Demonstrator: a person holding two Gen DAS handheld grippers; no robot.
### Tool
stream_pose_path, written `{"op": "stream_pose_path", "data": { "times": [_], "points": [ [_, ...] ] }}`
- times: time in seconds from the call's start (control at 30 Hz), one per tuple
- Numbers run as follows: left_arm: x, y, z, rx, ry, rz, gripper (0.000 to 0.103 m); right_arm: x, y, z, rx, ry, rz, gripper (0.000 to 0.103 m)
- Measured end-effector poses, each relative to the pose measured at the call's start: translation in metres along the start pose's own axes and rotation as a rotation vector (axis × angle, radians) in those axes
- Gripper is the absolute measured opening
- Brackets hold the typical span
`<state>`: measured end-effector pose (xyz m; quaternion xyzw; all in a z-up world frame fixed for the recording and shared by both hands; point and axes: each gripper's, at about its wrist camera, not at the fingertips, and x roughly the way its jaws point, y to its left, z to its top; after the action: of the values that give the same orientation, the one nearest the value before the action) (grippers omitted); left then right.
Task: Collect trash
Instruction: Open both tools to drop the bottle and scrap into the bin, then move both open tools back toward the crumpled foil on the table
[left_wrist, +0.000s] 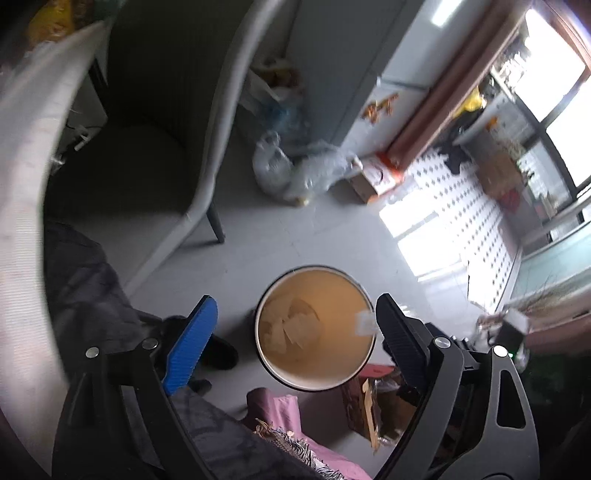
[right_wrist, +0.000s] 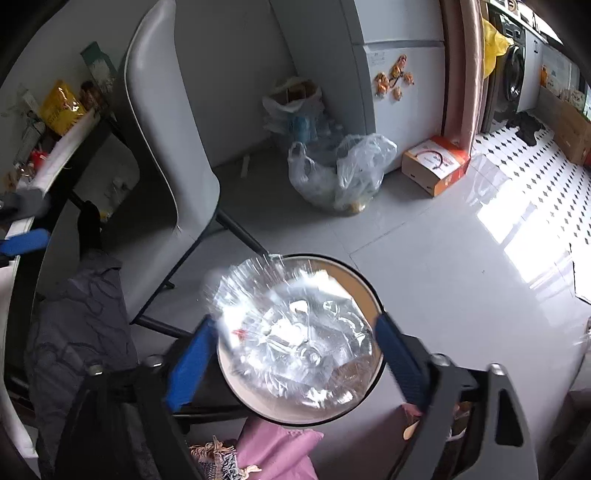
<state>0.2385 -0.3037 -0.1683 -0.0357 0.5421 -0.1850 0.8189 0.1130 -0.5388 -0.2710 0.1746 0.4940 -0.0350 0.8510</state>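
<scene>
Your right tool (right_wrist: 295, 354) stands with its jaws spread wide, the crumpled clear plastic wrapper (right_wrist: 291, 332) between them, blurred, over the mouth of the round bin (right_wrist: 373, 295); whether the pads touch it you cannot tell, and it looks released rather than gripped. Your left tool (left_wrist: 295, 332) is just as wide apart and holds nothing, though a small white scrap (left_wrist: 364, 323) sits at the tip of one finger, above the bin's rim.

The wrapper is broad and light, and part of it overhangs the rim on the chair side, so it could catch there and slide to the floor. The scrap may cling to the pad or fall outside the bin.

Count: one bin, with some paper pieces (left_wrist: 291, 328) at its bottom; one wrapper; one scrap. Beyond, two filled plastic bags (right_wrist: 340, 173) and one cardboard box (right_wrist: 436, 166) sit on the floor by the fridge, beside one grey chair (right_wrist: 173, 155).
</scene>
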Motion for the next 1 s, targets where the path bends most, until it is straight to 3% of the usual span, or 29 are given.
{"op": "stream_pose_path", "data": {
  "times": [0.43, 0.83, 1.0],
  "points": [
    [-0.125, 0.048, -0.008, -0.072, -0.259, -0.029, 0.097, -0.074, 0.064, 0.033, -0.078, -0.145, 0.02, 0.095],
    [-0.208, 0.122, -0.044, -0.22, -0.458, -0.056, 0.097, -0.13, 0.168, 0.046, -0.207, -0.254, 0.102, 0.095],
    [-0.239, 0.147, -0.061, -0.246, -0.542, -0.027, 0.097, -0.147, 0.205, 0.041, -0.27, -0.277, 0.118, 0.095]
  ]
}}
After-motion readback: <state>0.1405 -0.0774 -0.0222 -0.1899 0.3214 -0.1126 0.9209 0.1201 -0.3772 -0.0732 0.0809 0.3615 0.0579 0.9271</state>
